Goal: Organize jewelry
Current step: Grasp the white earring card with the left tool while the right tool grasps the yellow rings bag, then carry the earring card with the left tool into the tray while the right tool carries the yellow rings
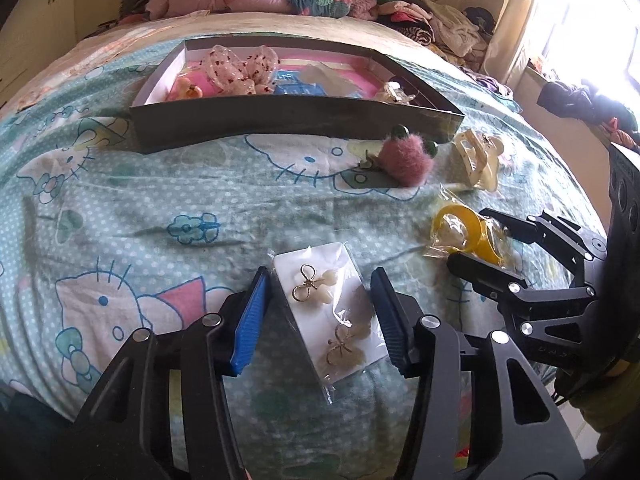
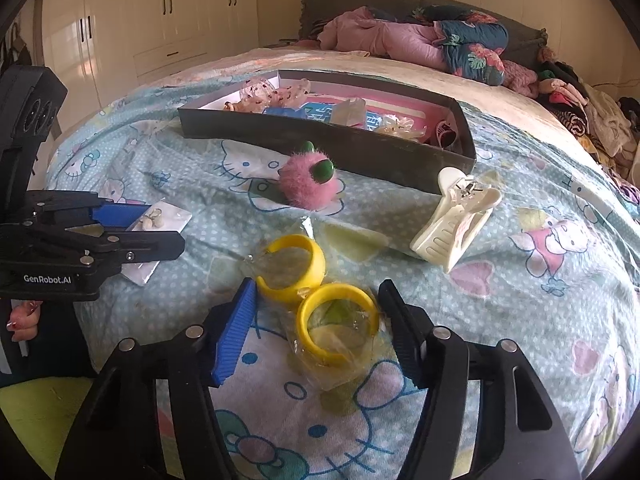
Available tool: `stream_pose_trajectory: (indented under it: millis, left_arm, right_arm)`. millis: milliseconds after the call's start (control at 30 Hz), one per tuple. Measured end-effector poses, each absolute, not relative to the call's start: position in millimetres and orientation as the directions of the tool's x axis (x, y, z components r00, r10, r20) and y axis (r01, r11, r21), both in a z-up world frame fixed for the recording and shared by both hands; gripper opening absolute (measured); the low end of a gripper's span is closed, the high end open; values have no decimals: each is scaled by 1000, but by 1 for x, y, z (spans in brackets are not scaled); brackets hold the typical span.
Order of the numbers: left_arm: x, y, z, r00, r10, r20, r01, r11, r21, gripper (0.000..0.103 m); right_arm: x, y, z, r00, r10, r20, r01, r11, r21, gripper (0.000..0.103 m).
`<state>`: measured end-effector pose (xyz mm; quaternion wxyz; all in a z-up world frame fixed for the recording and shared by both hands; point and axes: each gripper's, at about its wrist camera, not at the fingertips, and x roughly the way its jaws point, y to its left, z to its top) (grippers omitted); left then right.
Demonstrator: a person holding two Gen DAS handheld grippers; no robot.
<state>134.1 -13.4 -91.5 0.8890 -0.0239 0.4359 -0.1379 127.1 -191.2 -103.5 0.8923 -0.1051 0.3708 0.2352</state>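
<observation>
My left gripper (image 1: 320, 280) is open, its fingers on either side of a white earring card (image 1: 332, 312) in a clear bag lying on the bed sheet. The card also shows in the right wrist view (image 2: 160, 220) between the left gripper's fingers (image 2: 136, 216). My right gripper (image 2: 316, 292) is open around a bag holding two yellow hoop earrings (image 2: 320, 300). It also shows in the left wrist view (image 1: 472, 236) at the yellow hoops (image 1: 464, 228). A dark shallow box (image 1: 296, 114) with hair accessories inside lies further back.
A pink fuzzy hair clip (image 1: 404, 160) and a cream claw clip (image 1: 478, 160) lie on the sheet in front of the box. Piled clothes and bedding (image 2: 420, 36) are at the head of the bed. Cupboards (image 2: 168, 12) stand at the left.
</observation>
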Motion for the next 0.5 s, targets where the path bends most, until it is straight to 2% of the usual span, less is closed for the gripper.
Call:
stream_pose_trajectory:
  millis: [200,233,500]
  left_arm:
    - [130,-22,-86,593,-289,-751,268,951,-154,37]
    - [130,-22,-85,597,-292,-747,269,950,-156,37]
    - [130,-19,-75,629,-305,-716,262,949,-175,36]
  right_arm:
    - [123,-199,-99,623,340,-704,-486,874,-8,53]
    - [123,-201,-98,626,340,-702,-482,876,-5,49]
    - [120,-217,-91,638,344,-689,-456,890,22,47]
